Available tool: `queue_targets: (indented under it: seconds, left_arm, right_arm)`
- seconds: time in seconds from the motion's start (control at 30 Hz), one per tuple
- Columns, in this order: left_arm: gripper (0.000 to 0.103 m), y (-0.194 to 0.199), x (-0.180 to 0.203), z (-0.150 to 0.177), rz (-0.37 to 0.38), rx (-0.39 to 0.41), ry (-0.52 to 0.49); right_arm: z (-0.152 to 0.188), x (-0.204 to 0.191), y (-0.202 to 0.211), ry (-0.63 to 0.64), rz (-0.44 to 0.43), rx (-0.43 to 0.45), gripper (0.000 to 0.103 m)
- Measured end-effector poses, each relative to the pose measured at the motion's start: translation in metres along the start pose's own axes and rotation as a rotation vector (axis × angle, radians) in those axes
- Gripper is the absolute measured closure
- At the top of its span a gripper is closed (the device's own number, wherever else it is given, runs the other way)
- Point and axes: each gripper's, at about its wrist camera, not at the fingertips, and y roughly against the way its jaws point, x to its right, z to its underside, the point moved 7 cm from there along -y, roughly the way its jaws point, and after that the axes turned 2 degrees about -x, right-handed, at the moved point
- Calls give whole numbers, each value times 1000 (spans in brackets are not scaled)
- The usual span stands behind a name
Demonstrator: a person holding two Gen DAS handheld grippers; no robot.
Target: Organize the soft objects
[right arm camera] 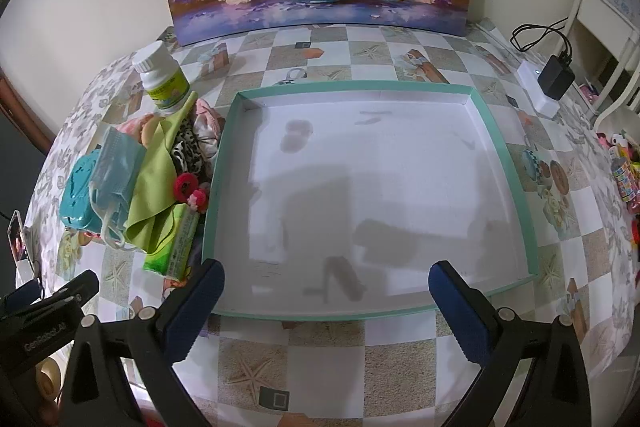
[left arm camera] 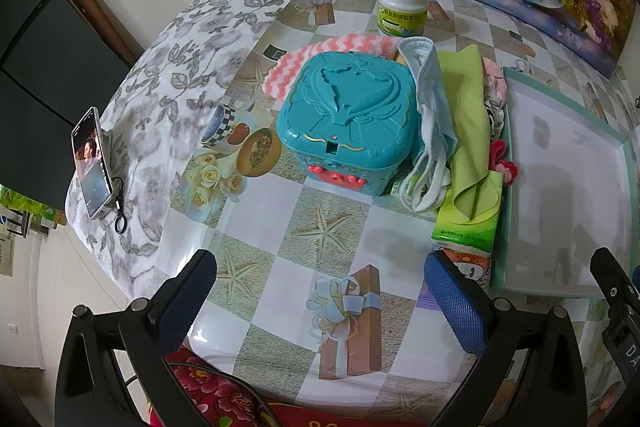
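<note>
Nothing was sorted yet: the tray (right arm camera: 505, 163) lay bare while the mask (left arm camera: 430, 115), green cloth (left arm camera: 468, 131) and other soft things sat heaped just left of it, both left tongs (left arm camera: 320, 303) and right tongs (right arm camera: 326, 307) wide and holding nothing.

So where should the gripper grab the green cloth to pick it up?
Probably the loose lower corner of the green cloth, where it droops over the tissue pack. That edge lies free, while the face mask covers its left side. The open left gripper faces it from the near side, so come in from there.
</note>
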Motion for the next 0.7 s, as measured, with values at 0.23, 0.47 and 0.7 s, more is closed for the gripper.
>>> queue_targets:
  seconds: [0.23, 0.47, 0.7]
  left_arm:
    - [0, 0, 0, 0, -1, -2, -1]
    - [0, -1, 0, 0, -2, -3, -1]
    - [0, -1, 0, 1, -1, -4, -1]
  right_arm:
    - [0, -2, -1, 7, -1, -4, 0]
    - [0, -2, -1, 8, -2, -5, 0]
    - [0, -2, -1, 8, -2, -6, 0]
